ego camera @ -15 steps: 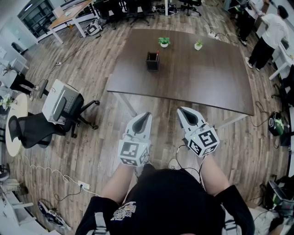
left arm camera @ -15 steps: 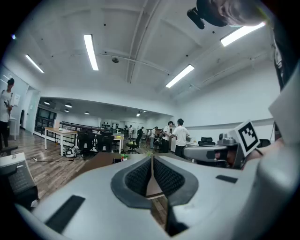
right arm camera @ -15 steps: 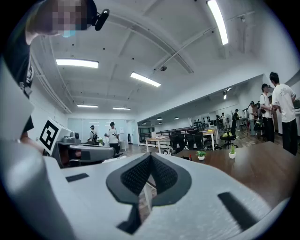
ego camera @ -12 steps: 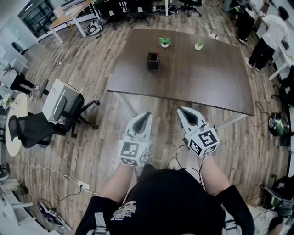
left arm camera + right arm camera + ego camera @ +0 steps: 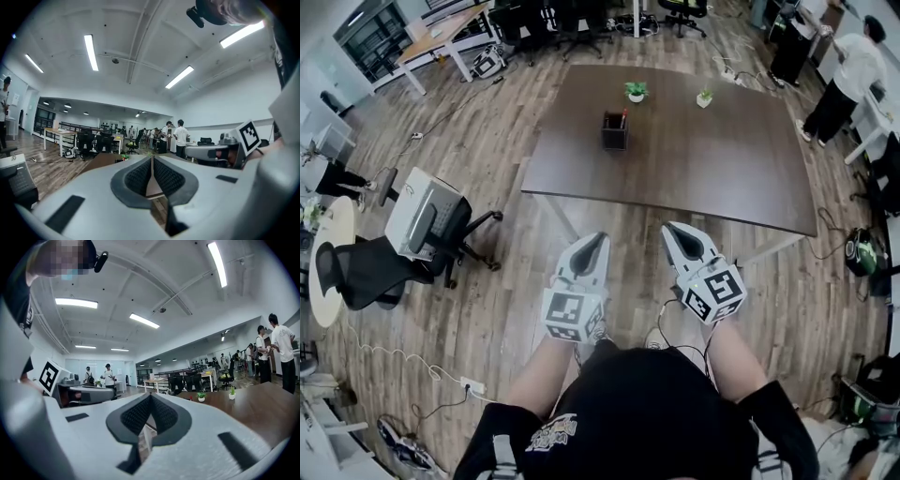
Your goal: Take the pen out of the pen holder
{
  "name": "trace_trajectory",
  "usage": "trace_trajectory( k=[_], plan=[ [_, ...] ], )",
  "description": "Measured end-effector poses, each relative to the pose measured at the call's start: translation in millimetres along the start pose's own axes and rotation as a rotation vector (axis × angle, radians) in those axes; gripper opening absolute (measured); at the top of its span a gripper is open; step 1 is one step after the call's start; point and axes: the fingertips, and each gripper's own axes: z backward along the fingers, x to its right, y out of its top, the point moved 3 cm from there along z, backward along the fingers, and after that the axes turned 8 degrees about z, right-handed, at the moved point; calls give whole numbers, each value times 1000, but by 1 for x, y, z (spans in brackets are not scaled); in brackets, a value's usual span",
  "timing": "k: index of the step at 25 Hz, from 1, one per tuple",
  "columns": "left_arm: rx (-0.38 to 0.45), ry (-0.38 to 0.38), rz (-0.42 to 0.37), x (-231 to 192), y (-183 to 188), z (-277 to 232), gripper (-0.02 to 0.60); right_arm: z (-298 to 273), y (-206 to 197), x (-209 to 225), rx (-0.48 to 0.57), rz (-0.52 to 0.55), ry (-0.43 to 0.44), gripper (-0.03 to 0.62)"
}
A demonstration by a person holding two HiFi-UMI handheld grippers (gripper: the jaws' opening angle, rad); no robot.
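The pen holder [image 5: 614,130] stood upright on the far part of the dark worktop [image 5: 694,169], with the pen [image 5: 623,113] inside it and only its reddish top showing above the rim. Two small potted plants [image 5: 636,90] stood a little behind it. The left gripper [image 5: 600,237] and the right gripper [image 5: 671,229] were held side by side in front of the person's body, over the wooden floor [image 5: 506,253] and well apart from the worktop. Both pointed level toward the worktop, and each had its jaws pressed together with nothing between them. In my judgement this was a carrying posture for the approach. The reach toward the pen had not begun, and one gripper would need to open first.
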Motion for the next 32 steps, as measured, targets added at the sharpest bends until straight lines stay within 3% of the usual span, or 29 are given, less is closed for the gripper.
trace_trajectory(
  k=[9, 15, 19, 32],
  plan=[
    [6, -30, -6, -35, 9, 1, 25, -26, 8, -14, 25, -1, -40, 43],
    [-4, -64, -13, -71, 14, -1, 157, -59, 7, -25, 27, -10, -71, 96],
    [-14, -97, -19, -92, 17, -4, 193, -80, 5, -30, 35, -24, -95, 143],
    [-29, -134, -5, -142, 18, -6, 224, -135, 7, -44, 17, -16, -105, 204]
  ],
)
